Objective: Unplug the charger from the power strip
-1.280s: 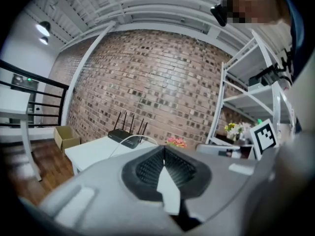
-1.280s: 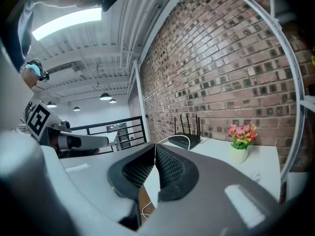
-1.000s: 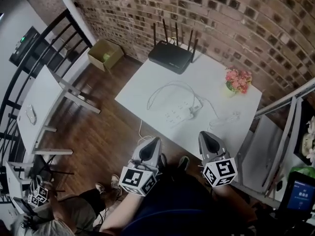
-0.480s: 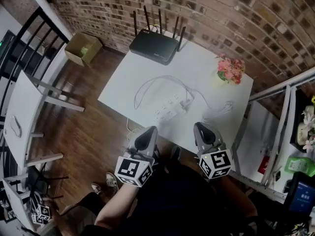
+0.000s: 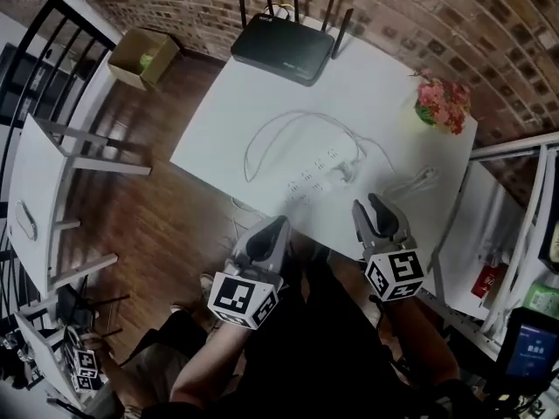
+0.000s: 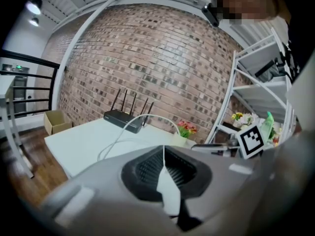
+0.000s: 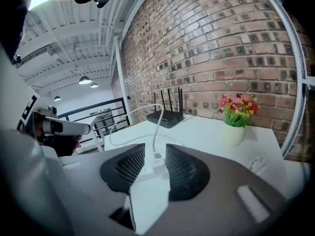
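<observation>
Lying ahead of my opening, empty right gripper (image 5: 371, 206): one white charger (image 5: 347, 172), one white power strip (image 5: 310, 182); left gripper (image 5: 279, 223) clenched.

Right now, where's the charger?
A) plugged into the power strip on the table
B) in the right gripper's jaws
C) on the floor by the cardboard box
A: the charger sits in the end of the power strip on the white table, and its cable trails off toward the table's right edge.
</observation>
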A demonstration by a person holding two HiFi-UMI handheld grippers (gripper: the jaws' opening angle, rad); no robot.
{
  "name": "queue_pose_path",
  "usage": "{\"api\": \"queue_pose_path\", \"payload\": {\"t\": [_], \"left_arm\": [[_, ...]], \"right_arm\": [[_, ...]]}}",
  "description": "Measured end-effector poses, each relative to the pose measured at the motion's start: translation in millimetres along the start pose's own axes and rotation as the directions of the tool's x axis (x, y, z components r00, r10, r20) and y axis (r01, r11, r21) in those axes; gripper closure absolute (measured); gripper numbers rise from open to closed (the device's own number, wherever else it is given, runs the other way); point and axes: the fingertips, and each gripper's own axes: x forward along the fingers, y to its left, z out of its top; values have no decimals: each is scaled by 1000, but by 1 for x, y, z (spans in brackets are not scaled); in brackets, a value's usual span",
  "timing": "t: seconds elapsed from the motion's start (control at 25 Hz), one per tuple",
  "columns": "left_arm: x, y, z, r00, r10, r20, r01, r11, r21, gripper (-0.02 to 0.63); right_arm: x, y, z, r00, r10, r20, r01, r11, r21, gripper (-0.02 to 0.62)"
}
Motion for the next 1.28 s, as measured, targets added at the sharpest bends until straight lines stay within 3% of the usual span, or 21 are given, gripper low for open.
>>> {"api": "queue_pose_path", "payload": {"t": [0.44,1.28], "left_arm": [[19,16,-28,998,21,-65,-23,999,-30,571],[26,38,-62,991,63,-115,-75,992,-102,558]], "right_arm": [[42,-6,-28,997,48,-60,-46,998,38,367],[85,7,-58,986,106,-128,-109,994,-12,367]]}}
